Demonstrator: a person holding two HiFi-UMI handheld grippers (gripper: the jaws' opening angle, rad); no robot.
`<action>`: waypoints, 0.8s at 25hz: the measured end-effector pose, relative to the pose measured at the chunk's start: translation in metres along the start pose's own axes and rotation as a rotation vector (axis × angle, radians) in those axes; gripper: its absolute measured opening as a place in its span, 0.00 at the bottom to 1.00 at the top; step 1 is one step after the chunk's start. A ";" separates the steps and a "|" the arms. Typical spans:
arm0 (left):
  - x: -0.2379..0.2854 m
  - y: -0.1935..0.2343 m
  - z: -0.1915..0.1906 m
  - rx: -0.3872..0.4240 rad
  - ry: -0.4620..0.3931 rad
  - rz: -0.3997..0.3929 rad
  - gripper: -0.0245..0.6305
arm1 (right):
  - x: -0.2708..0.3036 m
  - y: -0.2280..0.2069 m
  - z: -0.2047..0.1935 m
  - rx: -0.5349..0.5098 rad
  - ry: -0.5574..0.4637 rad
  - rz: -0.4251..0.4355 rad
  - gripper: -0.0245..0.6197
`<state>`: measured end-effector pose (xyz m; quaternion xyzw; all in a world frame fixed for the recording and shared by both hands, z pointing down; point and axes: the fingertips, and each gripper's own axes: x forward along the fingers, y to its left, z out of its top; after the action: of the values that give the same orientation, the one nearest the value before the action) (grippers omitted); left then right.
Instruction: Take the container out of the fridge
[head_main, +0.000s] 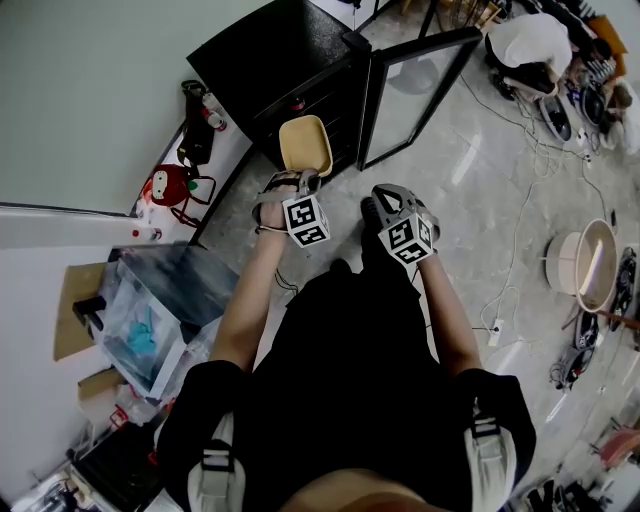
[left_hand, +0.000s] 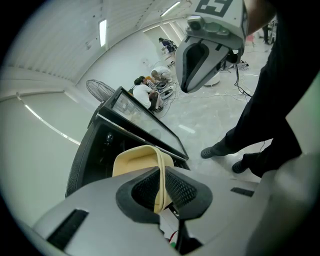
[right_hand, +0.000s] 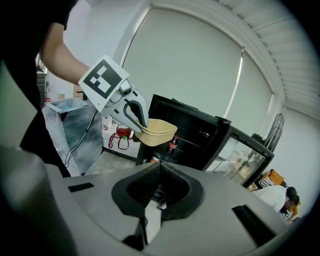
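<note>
A pale yellow container (head_main: 305, 144) hangs in the air in front of the small black fridge (head_main: 275, 62), whose glass door (head_main: 415, 88) stands open. My left gripper (head_main: 298, 182) is shut on the container's rim (left_hand: 159, 182); the right gripper view shows the container (right_hand: 156, 131) held out before the fridge (right_hand: 200, 137). My right gripper (head_main: 385, 205) is beside the left one, shut with nothing between its jaws (right_hand: 157, 187). A cola bottle (right_hand: 173, 144) stands on a shelf inside the fridge.
A red toy-like object (head_main: 168, 186) and a clear plastic bin (head_main: 150, 310) sit left of me by the wall. Cables run over the floor at right, near a round white stool (head_main: 585, 262). A person (head_main: 530, 45) crouches far behind the fridge door.
</note>
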<state>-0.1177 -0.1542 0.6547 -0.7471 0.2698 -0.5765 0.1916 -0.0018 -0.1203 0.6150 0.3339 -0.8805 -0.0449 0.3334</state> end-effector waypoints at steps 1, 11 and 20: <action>-0.002 -0.003 0.001 0.003 -0.003 -0.003 0.11 | -0.002 0.002 0.000 0.000 0.000 -0.002 0.04; -0.024 -0.021 -0.006 0.021 -0.011 -0.007 0.11 | -0.010 0.016 0.011 -0.018 -0.005 -0.016 0.04; -0.023 -0.036 -0.003 0.028 -0.014 -0.024 0.11 | -0.022 0.006 0.010 -0.047 0.006 -0.025 0.04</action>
<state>-0.1181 -0.1111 0.6594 -0.7514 0.2515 -0.5773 0.1970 0.0008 -0.1037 0.5970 0.3371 -0.8741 -0.0685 0.3430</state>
